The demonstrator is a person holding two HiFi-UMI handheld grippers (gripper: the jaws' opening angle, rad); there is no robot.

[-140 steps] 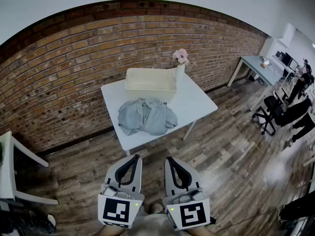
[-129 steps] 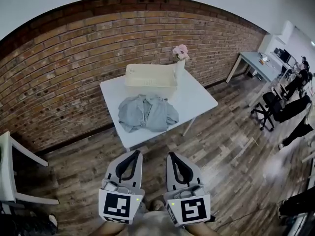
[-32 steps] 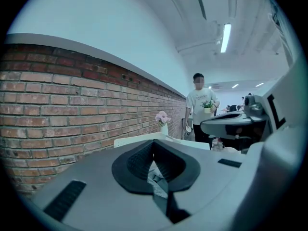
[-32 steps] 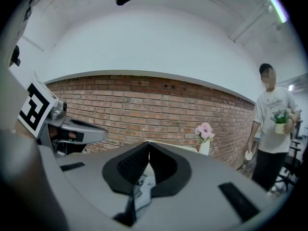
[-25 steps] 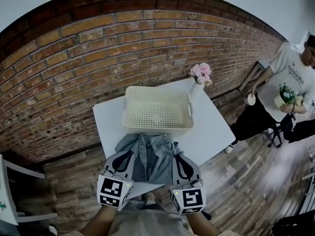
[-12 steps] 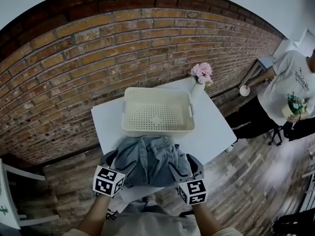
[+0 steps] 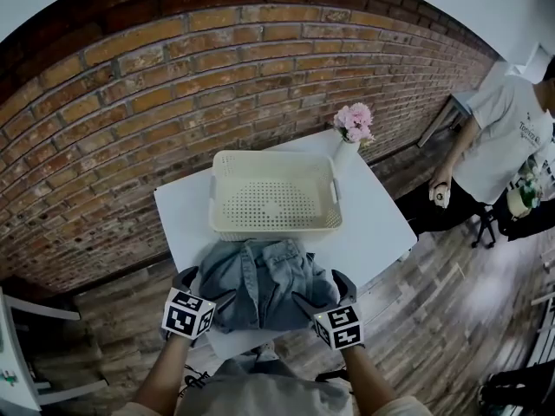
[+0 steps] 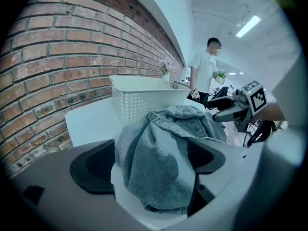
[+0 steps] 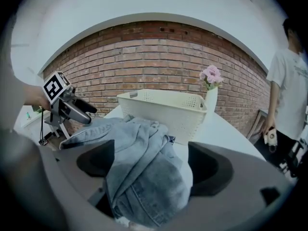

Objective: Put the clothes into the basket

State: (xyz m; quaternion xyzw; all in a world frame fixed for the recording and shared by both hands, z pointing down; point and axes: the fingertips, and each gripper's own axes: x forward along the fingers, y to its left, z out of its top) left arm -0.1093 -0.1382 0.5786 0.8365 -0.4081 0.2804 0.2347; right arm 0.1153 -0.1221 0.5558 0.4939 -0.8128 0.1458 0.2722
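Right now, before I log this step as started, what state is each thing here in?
basket: upright on the table, empty.
clothes: crumpled heap at the table's near edge, not in the basket.
left gripper: jaws apart, just been opening, clothes between them.
right gripper: jaws apart, just been opening, clothes between them.
vase: upright beside the basket, holding flowers.

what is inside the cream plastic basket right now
Nothing visible: the cream perforated plastic basket shows only its bare holed floor. The crumpled blue denim clothes lie before it on the white table. Its near wall hides a thin strip of floor.
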